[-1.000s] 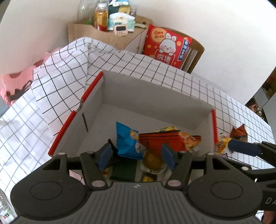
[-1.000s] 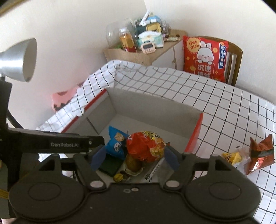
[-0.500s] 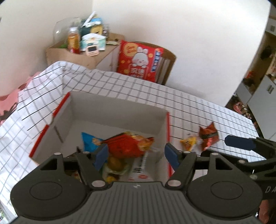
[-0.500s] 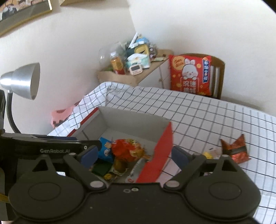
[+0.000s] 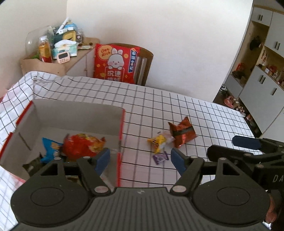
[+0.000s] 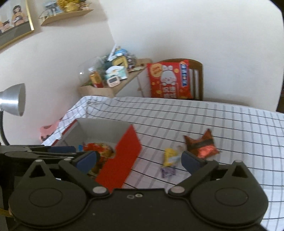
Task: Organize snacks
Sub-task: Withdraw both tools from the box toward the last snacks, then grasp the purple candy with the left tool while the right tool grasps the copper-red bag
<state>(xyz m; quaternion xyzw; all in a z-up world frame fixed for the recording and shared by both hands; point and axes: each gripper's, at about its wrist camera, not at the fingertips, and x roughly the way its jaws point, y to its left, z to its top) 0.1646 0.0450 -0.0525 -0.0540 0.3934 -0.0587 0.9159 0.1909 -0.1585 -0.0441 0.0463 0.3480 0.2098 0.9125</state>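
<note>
Table (image 5: 177, 106) under a white cloth with a black grid; cloth rumpled at the far left corner. On its left part, an open cardboard box (image 5: 79, 113), red outside, grey inside. In the box: a red-orange snack bag (image 5: 81, 145) beside a blue snack bag (image 5: 50, 147), with darker packets under them, too blurred to name.

Still out on the cloth, right of the box: a copper-red foil packet (image 5: 182, 132), a yellow packet (image 5: 158, 141) just beside it, a small purple packet (image 5: 160, 157) nearer the camera. All three lie close together, apart from the box wall.

Left gripper (image 5: 140, 160): jaws spread and opening, nothing between the pads; it hangs over the box's right wall. Right gripper (image 6: 138, 160): jaws opening, spread wide, empty; the box corner and the loose packets show through the gap.

Room: pale walls. Past the table's far edge, a wooden chair (image 5: 143, 60) holding a red cushion with a rabbit print (image 5: 115, 64). Left of it, a low wooden cabinet (image 5: 53, 65) crowded with a bottle, tissue box and small clock. White cupboards with open shelves (image 5: 262, 62) along the right. A silver desk lamp (image 6: 12, 99) at the left; a wall shelf (image 6: 65, 14) and a framed picture (image 6: 14, 23) above it.
</note>
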